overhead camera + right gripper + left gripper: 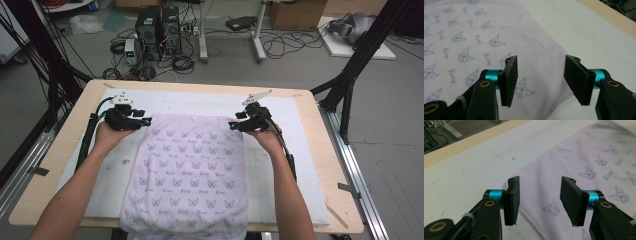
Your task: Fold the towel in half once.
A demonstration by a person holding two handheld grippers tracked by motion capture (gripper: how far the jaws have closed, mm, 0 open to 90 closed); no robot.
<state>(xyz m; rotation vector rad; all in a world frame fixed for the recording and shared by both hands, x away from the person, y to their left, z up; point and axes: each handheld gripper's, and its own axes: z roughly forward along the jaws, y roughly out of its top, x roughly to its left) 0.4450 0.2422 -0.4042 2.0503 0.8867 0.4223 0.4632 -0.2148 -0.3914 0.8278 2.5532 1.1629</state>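
The towel (187, 172) lies flat on the white mat (295, 165), its near end spilling over the table (60, 165) edge toward the person. Each gripper sits at a far corner of it: the left gripper (540, 201) has the corner's hem running just under and between its pads, and the right gripper (540, 81) hangs over the opposite corner the same way. Both stand with jaws apart, nothing pinched, the cloth showing in the gaps.

To take the corners well, I'd say each tool should drop straight down until the lower edge of its pads meets the mat, with the hem well inside the gap rather than at the tips, then close both together so the cloth lifts evenly and doesn't skew.

The towel looks soft and napped, pale lilac-white with small printed cat-face figures and a stitched pink border; it should bunch easily. The pads (509, 80) are flat black rectangles, matte and slightly rough, on teal metal stubs. The mat is smooth with faint scuffs.
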